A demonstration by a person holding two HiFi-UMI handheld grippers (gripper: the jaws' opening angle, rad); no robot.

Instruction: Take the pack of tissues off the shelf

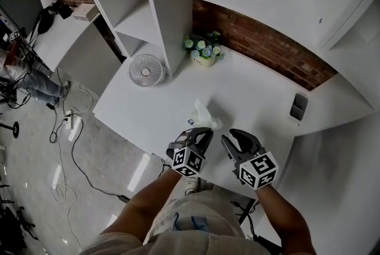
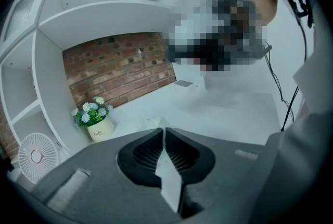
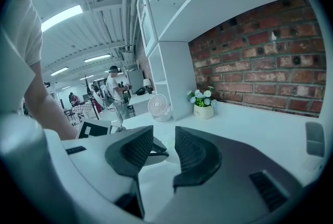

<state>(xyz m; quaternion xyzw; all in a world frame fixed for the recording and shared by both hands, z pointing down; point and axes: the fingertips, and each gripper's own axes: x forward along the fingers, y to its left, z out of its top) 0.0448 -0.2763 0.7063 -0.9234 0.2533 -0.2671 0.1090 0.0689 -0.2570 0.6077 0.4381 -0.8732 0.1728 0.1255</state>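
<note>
The pack of tissues (image 1: pixel 206 114) is a pale, soft packet that rests low over the white table (image 1: pixel 261 85), just ahead of my left gripper (image 1: pixel 205 132). In the left gripper view the jaws of my left gripper (image 2: pixel 164 134) are shut on a thin white edge of the pack (image 2: pixel 169 178), and the pack's crumpled bulk shows just past the tips. My right gripper (image 1: pixel 233 136) hovers beside it on the right. Its jaws (image 3: pixel 164 137) stand open with nothing between them.
A pot of flowers (image 1: pixel 203 51) stands at the brick wall, a small white fan (image 1: pixel 146 70) to its left under the white shelf unit (image 1: pixel 169 16). A grey holder (image 1: pixel 298 106) sits at the table's right. A person (image 3: pixel 115 95) stands far off in the room.
</note>
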